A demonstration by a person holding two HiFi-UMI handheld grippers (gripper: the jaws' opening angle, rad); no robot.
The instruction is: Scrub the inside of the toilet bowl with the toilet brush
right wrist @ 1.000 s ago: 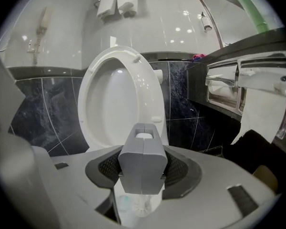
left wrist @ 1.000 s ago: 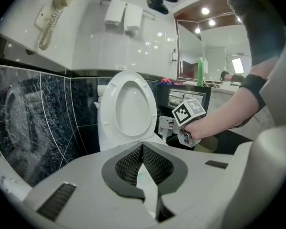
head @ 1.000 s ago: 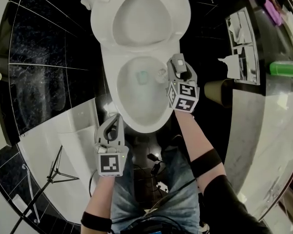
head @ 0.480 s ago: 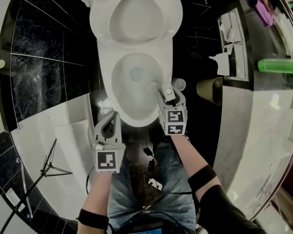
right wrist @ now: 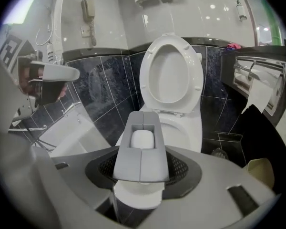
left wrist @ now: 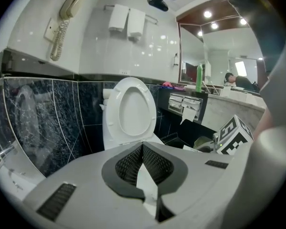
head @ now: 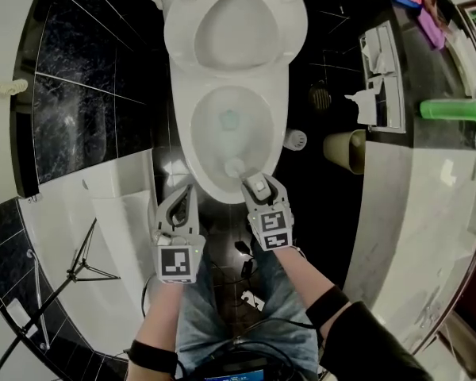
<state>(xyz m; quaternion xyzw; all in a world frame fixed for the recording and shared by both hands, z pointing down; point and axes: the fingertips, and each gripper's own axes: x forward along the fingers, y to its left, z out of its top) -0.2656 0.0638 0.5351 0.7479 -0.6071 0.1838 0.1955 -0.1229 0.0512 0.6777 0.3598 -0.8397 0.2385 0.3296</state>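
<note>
The right gripper is clamping the brush handle, pointing steeply down - brush head lying inside the bowl by its front rim - while the left gripper is hovering shut and empty beside it.

No words, brand names or numbers can be read anywhere in these views. The only signs are black-and-white square code patterns, on the left cube of the left tool and the right cube of the right tool; they carry no letters.
</note>
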